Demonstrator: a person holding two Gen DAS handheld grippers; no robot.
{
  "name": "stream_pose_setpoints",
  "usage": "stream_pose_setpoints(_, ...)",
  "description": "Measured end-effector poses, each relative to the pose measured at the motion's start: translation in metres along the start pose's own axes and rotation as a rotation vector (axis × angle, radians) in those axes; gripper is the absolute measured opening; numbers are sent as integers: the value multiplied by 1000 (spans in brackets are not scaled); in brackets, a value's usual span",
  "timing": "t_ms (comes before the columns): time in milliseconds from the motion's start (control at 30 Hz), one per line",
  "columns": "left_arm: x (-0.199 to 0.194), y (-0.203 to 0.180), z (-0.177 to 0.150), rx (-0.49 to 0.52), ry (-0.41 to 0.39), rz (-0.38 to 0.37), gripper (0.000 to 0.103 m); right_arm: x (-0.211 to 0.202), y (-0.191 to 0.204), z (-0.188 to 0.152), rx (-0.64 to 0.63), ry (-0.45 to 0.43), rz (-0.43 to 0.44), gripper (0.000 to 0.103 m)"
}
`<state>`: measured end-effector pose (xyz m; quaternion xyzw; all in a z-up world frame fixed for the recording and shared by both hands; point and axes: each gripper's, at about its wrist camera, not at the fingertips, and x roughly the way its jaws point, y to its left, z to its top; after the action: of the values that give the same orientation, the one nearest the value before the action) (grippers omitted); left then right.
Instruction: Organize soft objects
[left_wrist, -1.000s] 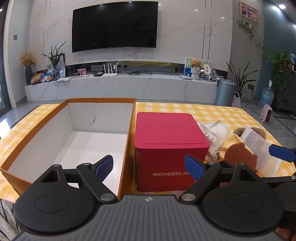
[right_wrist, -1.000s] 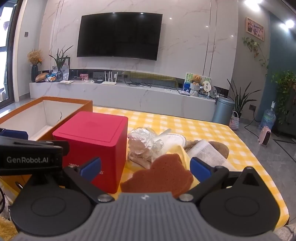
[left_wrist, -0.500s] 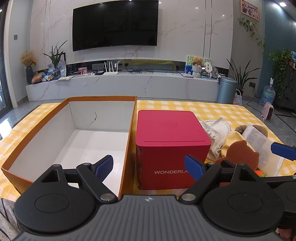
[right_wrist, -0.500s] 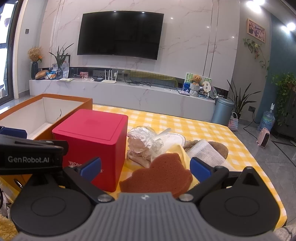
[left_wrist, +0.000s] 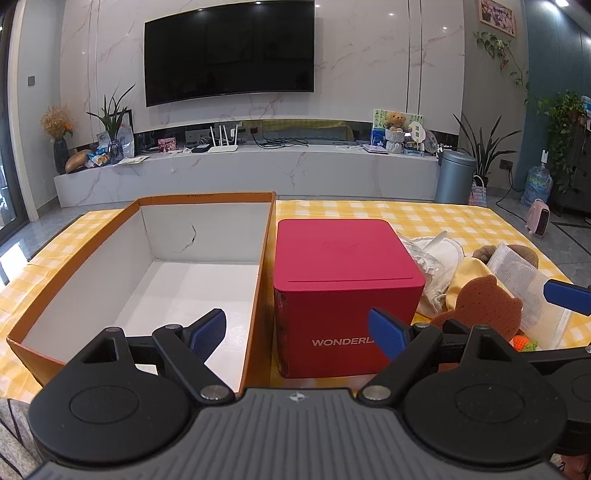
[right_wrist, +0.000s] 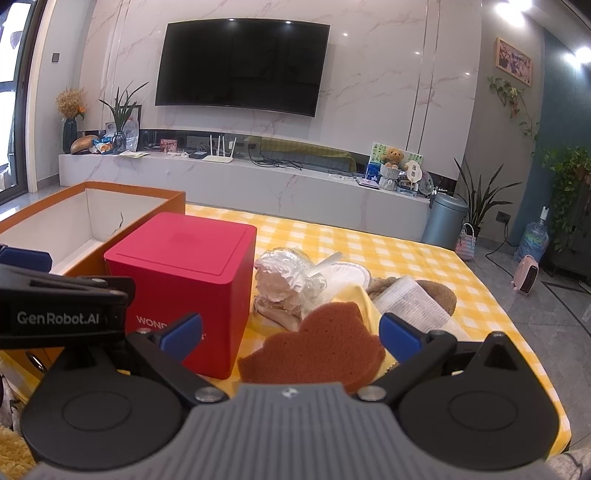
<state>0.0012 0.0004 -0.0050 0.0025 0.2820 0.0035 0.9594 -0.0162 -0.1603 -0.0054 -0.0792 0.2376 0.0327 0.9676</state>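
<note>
Right wrist view: our right gripper (right_wrist: 290, 332) hangs spread wide over the brown sponge (right_wrist: 314, 349) beside the red box (right_wrist: 184, 280); our left gripper (left_wrist: 297, 334), likewise released, faces the orange box (left_wrist: 264, 258).

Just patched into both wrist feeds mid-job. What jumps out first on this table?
The red box stands closed at the middle of the yellow checked table, right beside the big orange carton, which is open with a bare white inside. On the red box's other side lies the pile of soft things, with a brown bear-shaped sponge nearest, just ahead of the open right gripper.
</note>
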Motion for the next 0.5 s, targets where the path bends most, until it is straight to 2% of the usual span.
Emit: stream_pose_setpoints(500,0,-1,0,7,2,3,102,0,-1,0,-1,5,0,100)
